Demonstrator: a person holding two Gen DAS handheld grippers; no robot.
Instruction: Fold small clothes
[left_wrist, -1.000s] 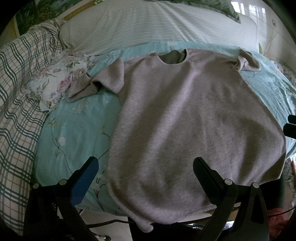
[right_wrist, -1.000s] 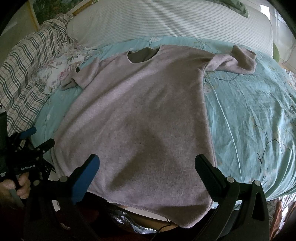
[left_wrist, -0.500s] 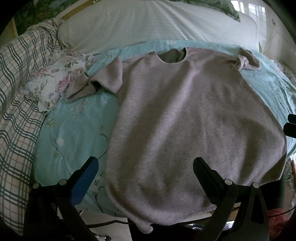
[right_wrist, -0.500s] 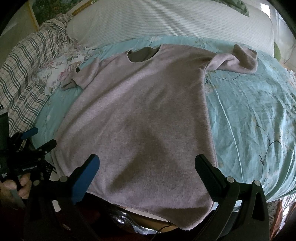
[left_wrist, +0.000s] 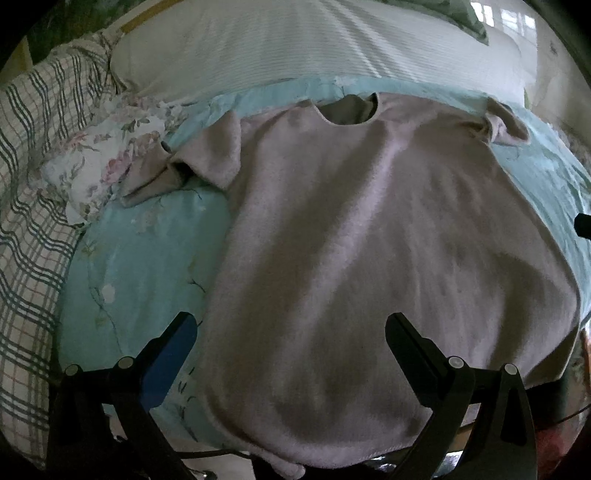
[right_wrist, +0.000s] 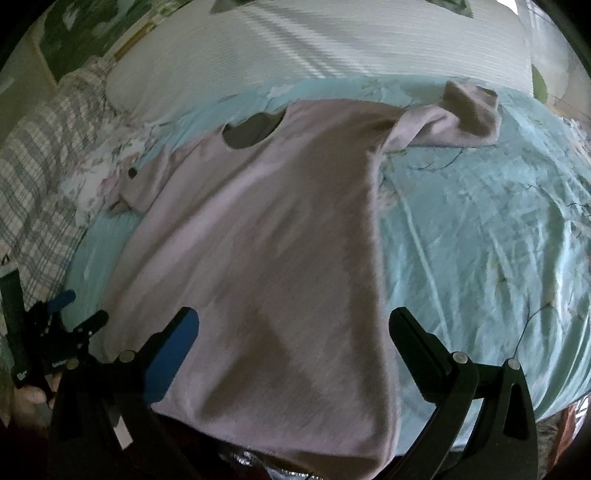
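Writing-wise there's barely anything: the left hand-held gripper (right_wrist: 75, 317) shows up at the left edge of the right wrist view, and its black body carries small white lettering — too tiny and blurred to read. A hand (right_wrist: 31, 397) is wrapped around its handle below.

The thing being folded is a pinkish-grey sweater (left_wrist: 369, 258), lying face-up and flat on the teal floral bedsheet (left_wrist: 147, 258) of the bed, neckline (left_wrist: 349, 110) pointing away toward the striped white pillow (left_wrist: 295, 44). Its hem hangs over the near edge of the bed. One sleeve is bunched next to a small flowered cloth (left_wrist: 99, 162), which lies against a plaid blanket (left_wrist: 29, 221); the other sleeve (right_wrist: 458, 118) is crumpled out on the sheet at the far right.

Both tools are released — the left hand-held gripper's jaws stand wide apart over the sweater's lower half with nothing between them, and the right hand-held gripper (right_wrist: 293, 326) is just as wide and empty, hovering over the hem area.

Compared with half a second ago, both cameras have pushed in a little closer to the sweater and the right view has tipped slightly, and both pictures are blurrier now. The sweater itself hasn't shifted — same sleeves, same wrinkles.
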